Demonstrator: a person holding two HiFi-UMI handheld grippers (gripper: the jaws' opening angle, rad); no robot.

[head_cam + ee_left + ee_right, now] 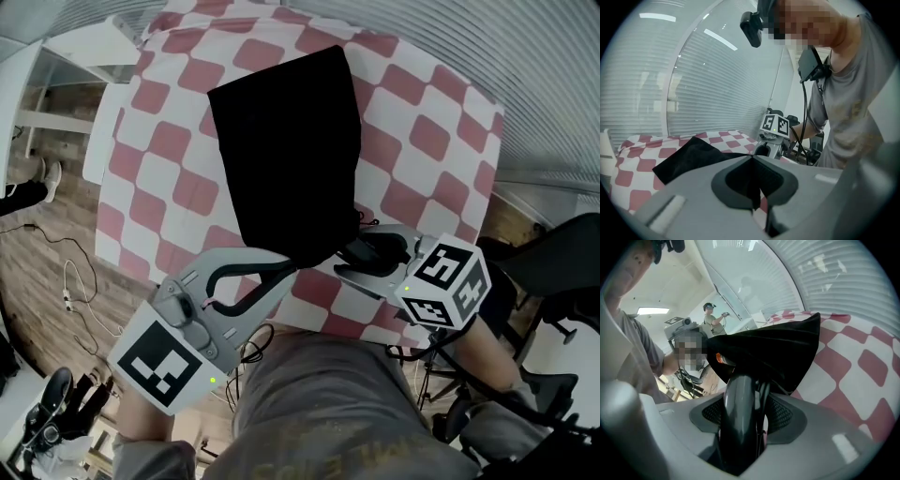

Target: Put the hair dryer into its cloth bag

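Note:
The black cloth bag (286, 150) lies flat on the checked table, its mouth toward me. My left gripper (281, 272) is shut on the near edge of the bag's mouth; in the left gripper view the black cloth (693, 154) runs into the closed jaws of the left gripper (753, 180). My right gripper (361, 255) is shut on the dark grey handle of the hair dryer (380, 248). In the right gripper view the handle (738, 413) rises between the jaws, and the dryer's head is hidden inside the bag (778, 352).
A red-and-white checked cloth (422, 141) covers the table. Cables (70, 281) lie on the wooden floor at the left. A black chair (553, 253) stands at the right. Another person (712, 317) stands far off in the room.

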